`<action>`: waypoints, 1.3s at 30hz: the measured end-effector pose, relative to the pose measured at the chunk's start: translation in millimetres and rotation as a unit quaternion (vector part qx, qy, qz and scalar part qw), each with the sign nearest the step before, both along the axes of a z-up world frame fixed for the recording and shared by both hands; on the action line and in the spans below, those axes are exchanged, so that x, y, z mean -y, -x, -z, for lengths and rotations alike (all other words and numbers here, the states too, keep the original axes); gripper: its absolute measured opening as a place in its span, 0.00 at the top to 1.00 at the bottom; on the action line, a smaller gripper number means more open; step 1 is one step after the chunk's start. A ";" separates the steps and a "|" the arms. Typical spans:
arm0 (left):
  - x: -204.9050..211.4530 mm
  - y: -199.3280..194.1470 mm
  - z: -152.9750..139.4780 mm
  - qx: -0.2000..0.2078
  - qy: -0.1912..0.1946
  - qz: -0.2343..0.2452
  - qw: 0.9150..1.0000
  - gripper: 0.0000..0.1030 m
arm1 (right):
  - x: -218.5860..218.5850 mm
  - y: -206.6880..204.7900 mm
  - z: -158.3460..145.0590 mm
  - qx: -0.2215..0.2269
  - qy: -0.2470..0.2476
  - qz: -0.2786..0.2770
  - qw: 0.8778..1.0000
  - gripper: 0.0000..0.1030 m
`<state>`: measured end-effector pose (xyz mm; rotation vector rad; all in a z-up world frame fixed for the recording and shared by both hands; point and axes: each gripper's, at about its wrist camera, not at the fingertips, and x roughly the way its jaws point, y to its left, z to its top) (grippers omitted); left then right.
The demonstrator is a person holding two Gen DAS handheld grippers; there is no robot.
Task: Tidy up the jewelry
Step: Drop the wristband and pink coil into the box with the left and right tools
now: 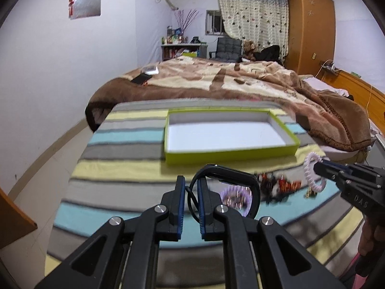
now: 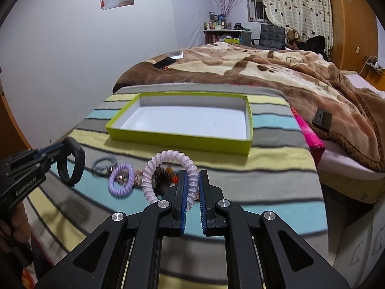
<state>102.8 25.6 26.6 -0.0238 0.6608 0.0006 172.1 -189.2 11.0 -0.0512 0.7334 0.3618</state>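
My left gripper [image 1: 191,185] is shut on a black wristband [image 1: 240,180] and holds it above the striped cloth; it also shows in the right wrist view [image 2: 72,163]. My right gripper [image 2: 192,180] is shut on a pale pink spiral hair tie [image 2: 166,161], seen too in the left wrist view [image 1: 310,173]. An empty lime-green box lid [image 1: 231,155] with a white inside lies ahead of both grippers, also in the right wrist view [image 2: 178,139]. On the cloth lie a purple spiral tie [image 2: 120,180], a grey hair band [image 2: 104,163] and a dark beaded piece [image 1: 279,185].
The striped cloth [image 2: 276,168] covers a small table against a bed with a brown blanket [image 2: 264,72]. A phone [image 2: 164,63] and a dark box [image 2: 322,119] lie on the bed. A pink cloth [image 2: 310,134] hangs at the table's right edge.
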 end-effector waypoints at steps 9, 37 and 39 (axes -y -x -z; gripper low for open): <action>4.8 -64.0 -9.2 0.008 0.007 0.020 1.000 0.90 | -3.2 -54.9 -10.6 0.005 -0.002 0.004 1.000 0.91; 17.4 -222.0 54.3 -0.101 0.004 0.029 0.994 0.90 | -35.4 -213.7 50.0 -0.101 0.052 0.031 0.993 0.91; 16.1 -226.7 54.5 -0.103 0.008 0.028 0.994 0.89 | -36.5 -215.7 50.5 -0.100 0.053 0.033 0.993 0.91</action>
